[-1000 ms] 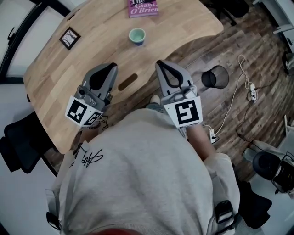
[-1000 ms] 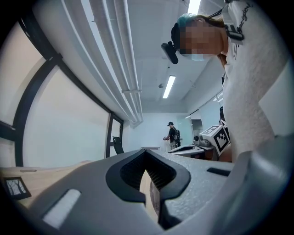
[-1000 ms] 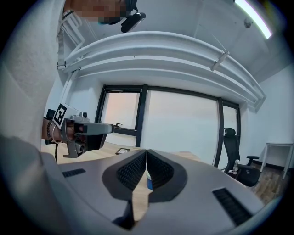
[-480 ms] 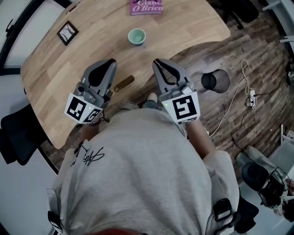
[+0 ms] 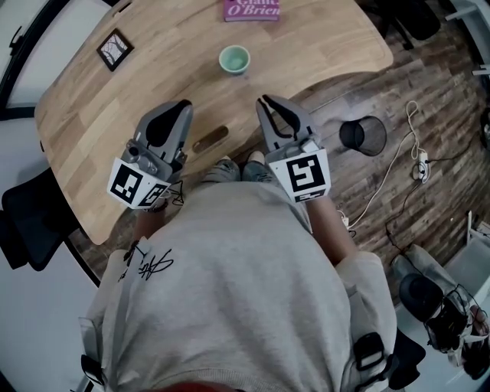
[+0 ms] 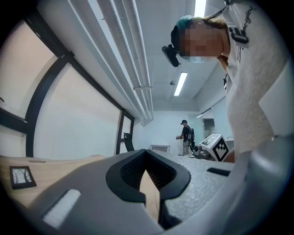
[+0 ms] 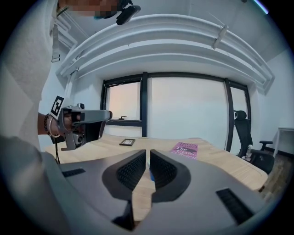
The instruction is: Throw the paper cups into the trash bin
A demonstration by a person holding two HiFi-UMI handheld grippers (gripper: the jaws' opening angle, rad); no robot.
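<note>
One paper cup [image 5: 234, 59], pale green and upright, stands alone toward the far side of the wooden table [image 5: 153, 84]. No other cup is in view, though the task speaks of several. A pink book [image 5: 253, 9] lies at the cup's 12 o'clock and a small picture frame [image 5: 115, 50] at its 9 o'clock, both well apart from it.

The right gripper [image 5: 267, 102] has the cup at its 11 o'clock and the left gripper [image 5: 181, 107] has it at 1 o'clock. Both hang over the near edge, short of the cup. Each has its jaws pressed together with nothing between them.

That is the first hazard. If either gripper goes forward with its jaws together, it will likely push the light cup over or shove it toward the book.

A hard squeeze is the second. It could crumple the thin paper wall and let the cup slip out.

The third is the trash bin [image 5: 362, 135], which stands down on the floor at the cup's 4 o'clock, beyond the table's edge. Its mouth looks small, so a cup let go too soon or from off-centre may land on the floorboards near the white cable [image 5: 400, 149].
</note>
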